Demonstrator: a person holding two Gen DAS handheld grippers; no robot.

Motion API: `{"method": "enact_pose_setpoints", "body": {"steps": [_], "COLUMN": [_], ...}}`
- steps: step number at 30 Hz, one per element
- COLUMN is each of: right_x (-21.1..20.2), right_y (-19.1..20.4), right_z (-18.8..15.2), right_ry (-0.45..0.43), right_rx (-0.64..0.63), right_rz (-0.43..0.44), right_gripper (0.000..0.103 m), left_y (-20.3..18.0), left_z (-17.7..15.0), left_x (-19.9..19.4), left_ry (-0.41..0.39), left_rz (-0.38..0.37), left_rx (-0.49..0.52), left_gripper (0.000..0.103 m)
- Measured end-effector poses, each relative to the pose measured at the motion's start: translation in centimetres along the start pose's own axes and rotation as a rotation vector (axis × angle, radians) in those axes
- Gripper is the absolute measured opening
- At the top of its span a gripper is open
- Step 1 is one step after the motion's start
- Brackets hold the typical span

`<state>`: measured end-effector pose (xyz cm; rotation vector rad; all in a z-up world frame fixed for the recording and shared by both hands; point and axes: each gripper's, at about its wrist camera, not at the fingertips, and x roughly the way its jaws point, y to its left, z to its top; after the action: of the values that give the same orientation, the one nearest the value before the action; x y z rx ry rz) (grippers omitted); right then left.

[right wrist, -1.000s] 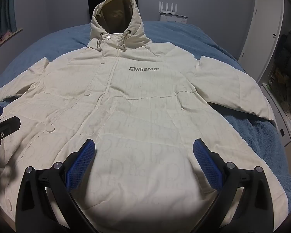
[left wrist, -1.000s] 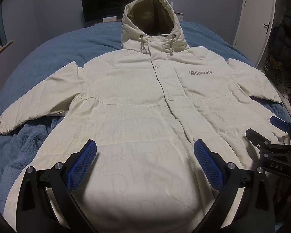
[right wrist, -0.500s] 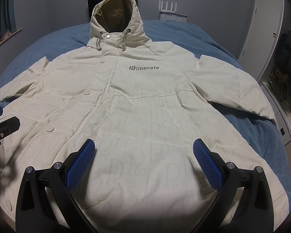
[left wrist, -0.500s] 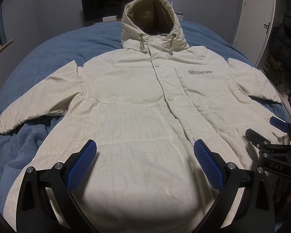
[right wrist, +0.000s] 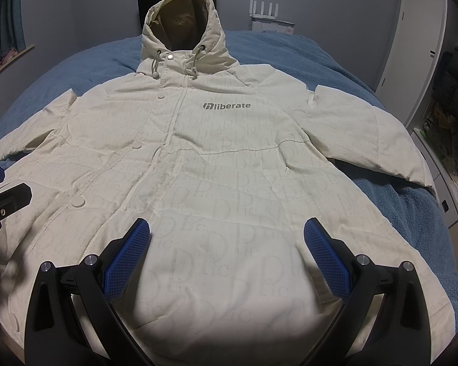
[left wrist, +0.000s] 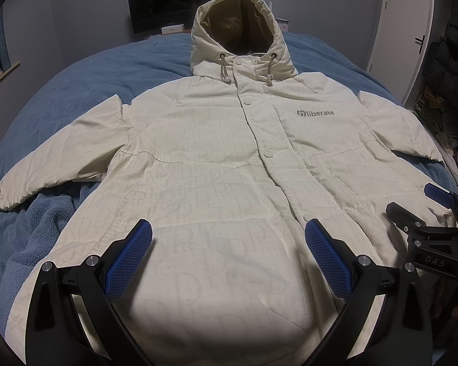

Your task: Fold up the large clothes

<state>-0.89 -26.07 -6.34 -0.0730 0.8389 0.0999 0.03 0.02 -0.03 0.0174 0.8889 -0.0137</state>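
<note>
Both tongs, left gripper (left wrist: 228,254) and right gripper (right wrist: 226,253), gape empty over my unfolded jacket (left wrist: 229,158), hood (left wrist: 239,27) pointing away along blue bedspread (left wrist: 85,82).

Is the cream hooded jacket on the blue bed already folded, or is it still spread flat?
Spread flat, not folded: the cream hooded padded jacket lies front-up with both sleeves stretched sideways and its hood extended.

Jacket (left wrist: 229,183) hem cut off, btm edge

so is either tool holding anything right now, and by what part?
Nothing held. The left tool and right tool are both open above the lower part of the white coat, which lies flat, unfolded.
</note>
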Motion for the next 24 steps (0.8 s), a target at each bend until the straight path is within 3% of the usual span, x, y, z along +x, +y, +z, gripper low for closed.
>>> {"method": "enact_pose_setpoints", "body": {"steps": [24], "right_x": [-0.11], "right_y": [0.11], "right_z": [0.13], "right_ry": [0.004], "right_rx": [0.002], "right_rz": [0.001], "right_gripper": [0.097], "left_y": [0.00], "left_z": [-0.01], "left_x": [0.00], "left_ry": [0.002], "left_rz": [-0.001], "left_rx": [-0.001], "left_gripper": [0.097]}}
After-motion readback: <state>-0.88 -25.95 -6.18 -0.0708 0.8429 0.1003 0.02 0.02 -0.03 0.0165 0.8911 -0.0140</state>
